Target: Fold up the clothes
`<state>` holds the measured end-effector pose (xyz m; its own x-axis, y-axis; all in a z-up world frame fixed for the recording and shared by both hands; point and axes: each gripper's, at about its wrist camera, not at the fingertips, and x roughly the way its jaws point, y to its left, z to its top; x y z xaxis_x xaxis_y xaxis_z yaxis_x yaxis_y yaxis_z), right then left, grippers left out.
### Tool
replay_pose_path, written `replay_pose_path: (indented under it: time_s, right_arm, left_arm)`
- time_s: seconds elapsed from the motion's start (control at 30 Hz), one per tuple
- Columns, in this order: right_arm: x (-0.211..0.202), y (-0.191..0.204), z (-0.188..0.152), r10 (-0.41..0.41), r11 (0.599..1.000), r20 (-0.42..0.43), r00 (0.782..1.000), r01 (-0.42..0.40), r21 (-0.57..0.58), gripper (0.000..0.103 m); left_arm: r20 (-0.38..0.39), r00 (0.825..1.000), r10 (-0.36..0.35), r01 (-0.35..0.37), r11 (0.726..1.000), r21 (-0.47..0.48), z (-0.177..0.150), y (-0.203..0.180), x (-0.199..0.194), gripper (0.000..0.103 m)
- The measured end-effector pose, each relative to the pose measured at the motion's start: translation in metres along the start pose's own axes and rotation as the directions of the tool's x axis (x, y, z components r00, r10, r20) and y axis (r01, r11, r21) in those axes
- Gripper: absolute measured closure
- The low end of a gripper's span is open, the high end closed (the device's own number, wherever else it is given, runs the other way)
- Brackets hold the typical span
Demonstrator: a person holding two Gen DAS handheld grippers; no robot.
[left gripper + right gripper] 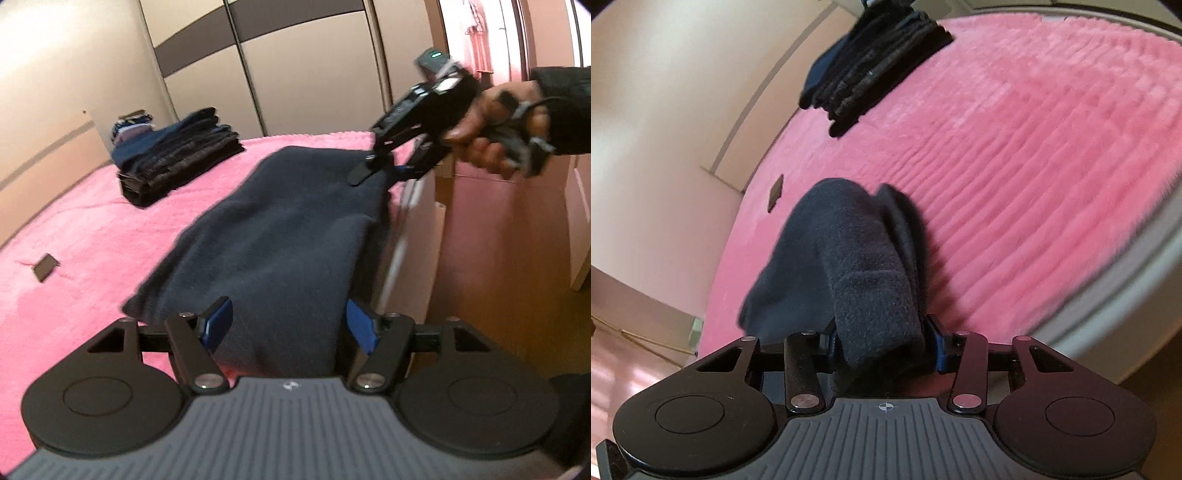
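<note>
Navy garment (pixel 280 236) on pink bed (pixel 92 221), pinched by left gripper (pixel 291 326) and right gripper (pixel 882 345).

1. garment (pixel 280 236): dark navy, plain, fleecy.
2. bed cover (pixel 1034 147): bright pink, ribbed plush.
3. folded stack (pixel 177 158): black, grey and navy layers.
4. left hand-held gripper (pixel 291 325): black frame, blue pads (pixel 218 321).
5. wardrobe doors (pixel 295 74): beige with brown band.

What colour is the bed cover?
Pink, with a ribbed plush texture; the right wrist view shows it best.
</note>
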<state>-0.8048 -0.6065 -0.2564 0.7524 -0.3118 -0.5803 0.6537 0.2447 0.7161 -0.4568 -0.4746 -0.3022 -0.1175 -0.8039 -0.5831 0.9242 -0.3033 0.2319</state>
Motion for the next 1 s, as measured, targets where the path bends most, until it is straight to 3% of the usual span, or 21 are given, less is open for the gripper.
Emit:
replay_pose_path:
  time_s: [0.17,0.23,0.37,0.47,0.67,0.77,0.8,0.83,0.9,1.0]
  right_arm:
    - [-0.011,0.009,-0.042,-0.012,1.0,0.039,0.999,0.012,0.001,0.059]
    - [-0.009,-0.004,-0.041,-0.03,0.999,0.061,0.998,0.029,0.025,0.059]
    - [-0.007,-0.009,-0.027,-0.039,0.999,0.071,0.997,0.041,-0.023,0.059]
    - [-0.004,0.009,-0.018,-0.076,0.983,0.112,0.991,0.093,-0.159,0.037]
    - [0.011,0.031,0.015,-0.103,0.946,0.156,0.982,0.145,-0.289,0.037]
    - [0.029,0.037,0.028,-0.102,0.961,0.087,0.991,0.121,-0.248,0.039]
    - [0.034,0.038,0.032,-0.1,0.967,0.056,0.993,0.11,-0.23,0.056]
    - [0.038,0.038,0.035,-0.12,0.966,0.018,0.993,0.121,-0.228,0.059]
    - [0.041,0.045,0.042,-0.194,0.955,-0.05,0.98,0.177,-0.24,0.059]
    - [0.035,0.057,0.051,-0.216,0.96,-0.134,0.967,0.185,-0.213,0.059]
  left_arm:
    - [0.003,0.999,0.052,-0.052,0.998,-0.027,0.0,0.018,-0.006,0.037]
    - [-0.007,0.999,0.044,-0.044,0.997,-0.059,0.0,0.027,-0.002,0.037]
    - [-0.037,0.999,0.021,-0.025,0.994,-0.111,-0.001,0.041,0.019,0.037]
    - [-0.039,0.999,-0.02,0.013,0.987,-0.16,-0.01,0.05,0.034,0.036]
    - [-0.037,0.99,-0.138,0.122,0.951,-0.283,-0.022,0.076,0.056,0.028]
    - [-0.071,0.98,-0.186,0.155,0.937,-0.314,-0.015,0.086,0.059,0.029]
    - [-0.101,0.977,-0.19,0.15,0.938,-0.312,-0.009,0.088,0.057,0.032]
    - [-0.131,0.972,-0.194,0.145,0.939,-0.31,-0.002,0.09,0.055,0.037]
    - [-0.184,0.964,-0.193,0.133,0.946,-0.295,0.018,0.092,0.048,0.042]
    - [-0.236,0.947,-0.216,0.145,0.947,-0.285,0.06,0.094,0.036,0.042]
